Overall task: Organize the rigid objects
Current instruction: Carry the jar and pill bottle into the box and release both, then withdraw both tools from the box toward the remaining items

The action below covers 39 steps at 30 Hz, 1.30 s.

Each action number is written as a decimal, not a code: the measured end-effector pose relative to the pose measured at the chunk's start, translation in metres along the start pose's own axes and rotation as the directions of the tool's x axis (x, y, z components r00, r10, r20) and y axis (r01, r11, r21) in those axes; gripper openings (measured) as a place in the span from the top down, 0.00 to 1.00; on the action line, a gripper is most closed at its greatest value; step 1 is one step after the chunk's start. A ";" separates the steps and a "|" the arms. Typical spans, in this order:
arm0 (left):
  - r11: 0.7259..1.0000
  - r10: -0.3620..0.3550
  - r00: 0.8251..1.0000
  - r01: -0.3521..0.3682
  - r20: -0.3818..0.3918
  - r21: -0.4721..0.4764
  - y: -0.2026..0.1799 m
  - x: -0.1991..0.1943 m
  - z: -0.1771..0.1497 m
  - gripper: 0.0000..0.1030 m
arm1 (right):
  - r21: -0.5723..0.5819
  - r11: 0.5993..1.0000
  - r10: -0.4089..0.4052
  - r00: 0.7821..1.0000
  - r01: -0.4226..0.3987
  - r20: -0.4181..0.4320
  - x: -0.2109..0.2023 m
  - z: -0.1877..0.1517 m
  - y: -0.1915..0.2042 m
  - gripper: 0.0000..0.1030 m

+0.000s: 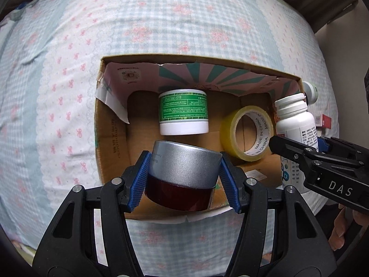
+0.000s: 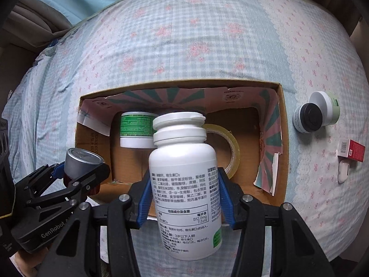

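My left gripper (image 1: 183, 180) is shut on a jar with a silver lid and dark red body (image 1: 182, 173), held over the near part of an open cardboard box (image 1: 110, 143). My right gripper (image 2: 184, 198) is shut on a white pill bottle (image 2: 184, 184), held over the box's near right edge; the bottle also shows in the left wrist view (image 1: 295, 120). Inside the box lie a green-labelled white jar (image 1: 183, 113) and a roll of yellowish tape (image 1: 246, 133). The left gripper with its jar (image 2: 80, 159) shows in the right wrist view.
The box sits on a bed with a checked, pink-bow sheet (image 2: 207, 46). Right of the box lie a black-lidded jar (image 2: 309, 118) against a white and green jar (image 2: 327, 108), a red and white carton (image 2: 351, 153) and a white earbud case (image 2: 343, 173).
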<state>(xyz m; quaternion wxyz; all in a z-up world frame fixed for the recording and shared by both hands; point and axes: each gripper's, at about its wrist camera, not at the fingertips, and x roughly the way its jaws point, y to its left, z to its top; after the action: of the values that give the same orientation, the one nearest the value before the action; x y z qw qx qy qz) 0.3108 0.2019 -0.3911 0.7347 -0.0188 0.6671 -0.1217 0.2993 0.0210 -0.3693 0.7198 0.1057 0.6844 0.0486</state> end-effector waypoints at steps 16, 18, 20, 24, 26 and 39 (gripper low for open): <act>0.992 0.043 0.999 -0.046 0.022 0.117 -0.024 -0.004 0.011 0.00 | 0.010 1.000 -0.022 1.000 0.023 -0.013 0.017 0.023 -0.016 0.00; 0.993 0.040 0.999 -0.042 0.023 0.107 -0.024 -0.007 0.008 0.00 | 0.012 1.000 -0.020 1.000 0.020 -0.010 0.015 0.021 -0.017 0.00; 0.994 0.038 0.999 -0.040 0.028 0.105 -0.026 -0.010 0.006 0.00 | 0.010 1.000 -0.017 1.000 0.017 0.000 0.012 0.019 -0.016 0.00; 0.994 0.037 0.998 -0.042 0.043 0.101 -0.028 -0.021 0.001 0.00 | 0.009 1.000 -0.013 1.000 0.013 0.019 0.002 0.016 -0.013 0.00; 0.994 0.041 0.997 -0.047 0.062 0.098 -0.029 -0.029 -0.002 0.00 | 0.009 1.000 -0.009 0.999 0.009 0.030 -0.004 0.014 -0.011 0.00; 0.999 0.007 0.990 -0.013 0.140 0.042 -0.025 -0.110 -0.043 0.00 | -0.027 1.000 0.001 0.994 0.002 0.109 -0.086 -0.022 0.013 0.00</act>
<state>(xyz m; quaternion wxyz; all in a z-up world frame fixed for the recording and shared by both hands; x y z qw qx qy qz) 0.2562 0.2058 -0.2834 0.7804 -0.0083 0.6114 -0.1305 0.2737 0.0172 -0.2839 0.7576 0.0981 0.6432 0.0517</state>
